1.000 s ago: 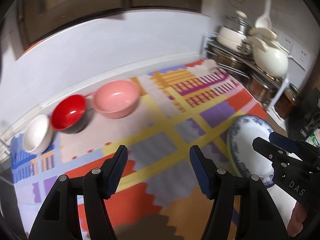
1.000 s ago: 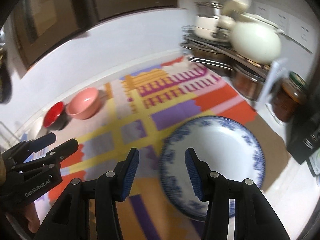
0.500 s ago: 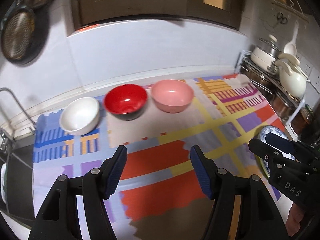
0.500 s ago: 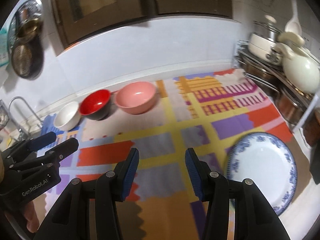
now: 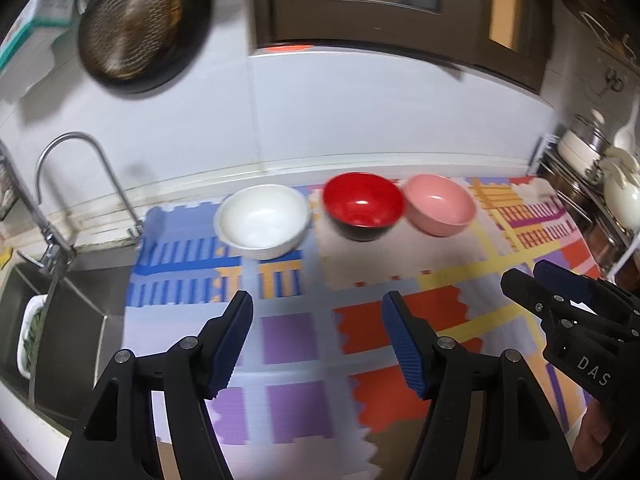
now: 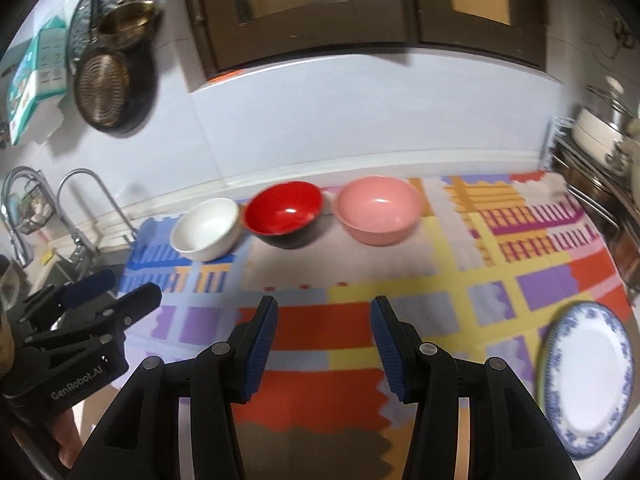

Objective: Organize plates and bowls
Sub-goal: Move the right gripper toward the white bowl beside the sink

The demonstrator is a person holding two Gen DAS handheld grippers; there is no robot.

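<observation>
Three bowls stand in a row at the back of a colourful mat: a white bowl (image 5: pixel 262 220) (image 6: pixel 208 234), a red bowl with a black outside (image 5: pixel 363 204) (image 6: pixel 285 212), and a pink bowl (image 5: pixel 439 204) (image 6: pixel 379 210). A white plate with a blue rim (image 6: pixel 588 376) lies at the mat's right edge, seen only in the right wrist view. My left gripper (image 5: pixel 318 340) hovers open over the mat, short of the bowls, nothing between its fingers. My right gripper (image 6: pixel 324 344) is open too, over the mat's middle, holding nothing. Each gripper shows at the edge of the other's view.
A steel sink (image 5: pixel 60 312) with a curved tap (image 5: pixel 72 148) lies left of the mat. Pans hang on the wall (image 6: pixel 108 92) at upper left. A rack with pots and a white kettle (image 5: pixel 620 196) stands at the right. Dark cabinets hang above.
Both grippers have swung left along the counter. The plate slid from under the right gripper to the far right, and the bowls moved toward the centre. The sink came into view.
</observation>
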